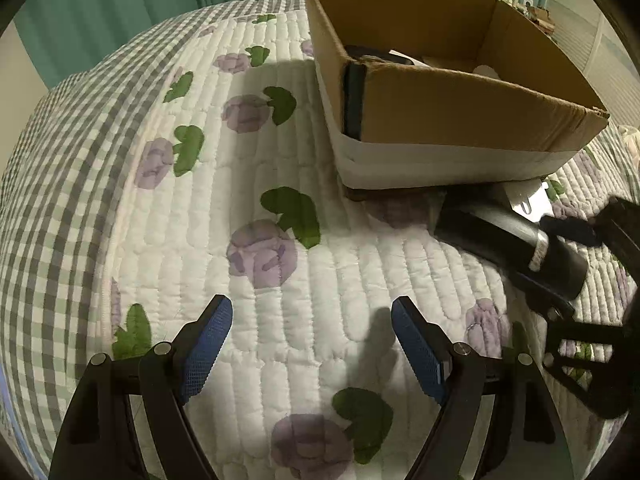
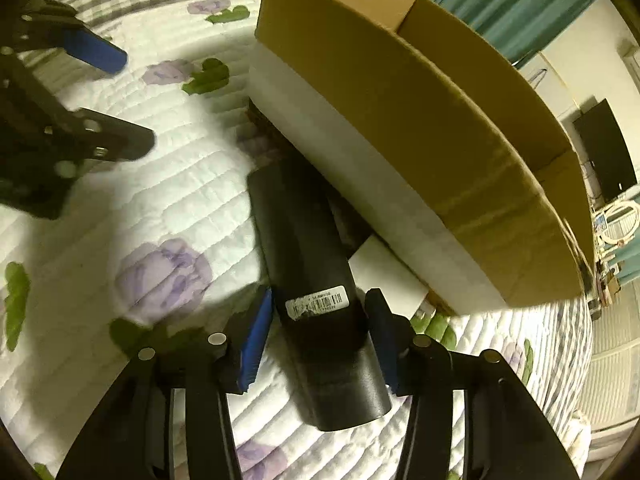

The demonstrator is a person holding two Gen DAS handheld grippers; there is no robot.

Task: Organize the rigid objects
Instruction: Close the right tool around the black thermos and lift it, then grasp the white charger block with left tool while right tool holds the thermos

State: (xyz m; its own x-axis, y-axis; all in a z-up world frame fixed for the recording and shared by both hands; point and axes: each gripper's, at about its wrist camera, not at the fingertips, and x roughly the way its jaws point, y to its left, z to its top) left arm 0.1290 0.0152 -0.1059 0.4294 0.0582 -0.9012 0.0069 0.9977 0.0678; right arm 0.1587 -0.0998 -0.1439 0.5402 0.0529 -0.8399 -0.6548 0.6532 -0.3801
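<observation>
While right tongs clamp the black tube, left tongs gape — cardboard box holds dark items.

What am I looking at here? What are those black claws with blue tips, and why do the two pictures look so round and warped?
Each picture comes from a wide, bulging lens fixed on a hand-held claw, looking along its two fingers. A person holds one claw in each hand; no robot arm is there. The left gripper hangs open over a quilted bedspread printed with purple flowers, holding nothing. The right gripper is closed on a long black object bearing a white barcode label; what it is I cannot tell. Beside it stands an open cardboard box with a white band along its base, with a few things already inside.
</observation>
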